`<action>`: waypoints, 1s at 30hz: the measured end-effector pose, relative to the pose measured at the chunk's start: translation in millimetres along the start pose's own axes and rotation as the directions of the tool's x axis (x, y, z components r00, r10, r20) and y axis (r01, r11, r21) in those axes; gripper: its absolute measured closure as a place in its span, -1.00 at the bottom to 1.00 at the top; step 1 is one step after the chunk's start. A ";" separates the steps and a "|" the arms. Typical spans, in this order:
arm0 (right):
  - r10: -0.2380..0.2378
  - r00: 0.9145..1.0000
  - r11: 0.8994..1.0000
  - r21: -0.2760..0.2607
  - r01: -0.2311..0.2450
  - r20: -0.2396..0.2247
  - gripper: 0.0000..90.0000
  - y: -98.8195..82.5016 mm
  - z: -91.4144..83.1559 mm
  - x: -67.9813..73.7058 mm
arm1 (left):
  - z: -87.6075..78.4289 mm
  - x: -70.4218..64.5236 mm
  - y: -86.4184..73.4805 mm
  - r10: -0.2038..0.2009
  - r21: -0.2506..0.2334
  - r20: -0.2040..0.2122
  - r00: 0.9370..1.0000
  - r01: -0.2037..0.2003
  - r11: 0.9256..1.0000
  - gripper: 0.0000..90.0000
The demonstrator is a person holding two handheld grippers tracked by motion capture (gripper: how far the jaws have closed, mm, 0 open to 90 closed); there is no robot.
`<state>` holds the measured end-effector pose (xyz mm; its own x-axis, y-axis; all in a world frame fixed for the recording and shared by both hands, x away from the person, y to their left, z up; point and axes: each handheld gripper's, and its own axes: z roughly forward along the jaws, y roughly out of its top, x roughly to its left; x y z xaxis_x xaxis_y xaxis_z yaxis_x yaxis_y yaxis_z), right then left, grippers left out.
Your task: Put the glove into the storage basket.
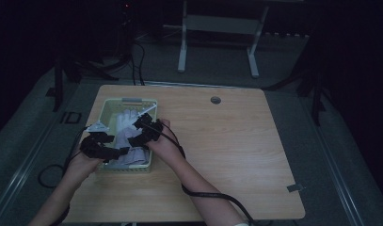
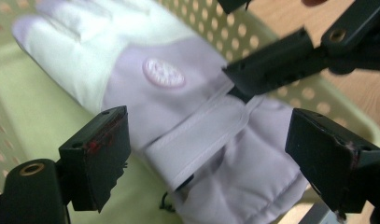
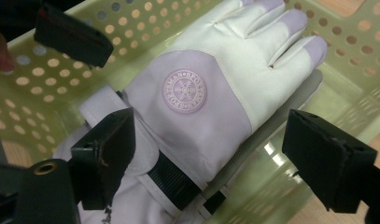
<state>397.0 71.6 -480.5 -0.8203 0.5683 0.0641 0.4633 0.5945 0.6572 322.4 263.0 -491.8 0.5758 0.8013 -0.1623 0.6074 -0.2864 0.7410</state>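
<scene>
A lilac and white glove (image 1: 125,127) lies in a pale green perforated basket (image 1: 131,100) at the table's left. Its round badge (image 3: 184,90) faces up and its strap (image 2: 197,135) crosses the cuff. My left gripper (image 1: 117,151) hovers over the cuff end with its jaws open; in the left gripper view the glove (image 2: 178,107) lies between them. My right gripper (image 1: 138,132) is also open above the glove (image 3: 201,107), coming in from the basket's right side. One of its fingers (image 2: 271,67) touches the strap's end.
The wooden table (image 1: 227,141) stretches out right of the basket, with a round cable hole (image 1: 215,100) near its far edge. A black cable (image 1: 212,194) trails along the right forearm. A white stand (image 1: 217,28) is on the floor beyond the table.
</scene>
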 end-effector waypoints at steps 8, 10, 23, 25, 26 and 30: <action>-0.014 1.000 0.999 -0.046 0.014 0.006 -0.67 -2.6 -17.7 -6.0 | -8.9 -12.7 -4.9 0.037 -0.139 0.011 0.999 -0.035 0.990 -0.68; -0.011 1.000 0.999 -0.053 0.012 0.011 -0.67 -4.1 -22.0 -7.9 | -8.3 -14.8 -5.0 0.038 -0.134 0.018 0.999 -0.036 0.990 -0.68; 0.009 1.000 0.998 -0.068 -0.007 0.030 -0.66 -24.7 -43.5 -28.1 | 3.2 -45.1 -0.1 0.054 -0.157 0.079 0.995 -0.041 0.987 -0.68; 0.013 0.999 0.997 -0.074 -0.011 0.031 -0.66 -27.6 -47.2 -30.7 | 5.2 -49.5 1.3 0.054 -0.164 0.079 0.995 -0.040 0.986 -0.67; 0.010 0.999 0.997 -0.073 -0.007 0.038 -0.66 -29.1 -49.1 -32.2 | 6.6 -51.7 2.0 0.054 -0.167 0.080 0.995 -0.040 0.985 -0.68; 0.016 0.999 0.997 -0.076 -0.013 0.046 -0.67 -35.5 -56.0 -39.4 | 12.1 -60.3 4.6 0.054 -0.162 0.087 0.995 -0.039 0.986 -0.68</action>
<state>394.1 -3.7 -464.2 -0.7965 0.6033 0.0406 0.4467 0.5420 0.7118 297.0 207.0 -486.6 0.6534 0.7358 -0.1783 0.4875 -0.2287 0.8427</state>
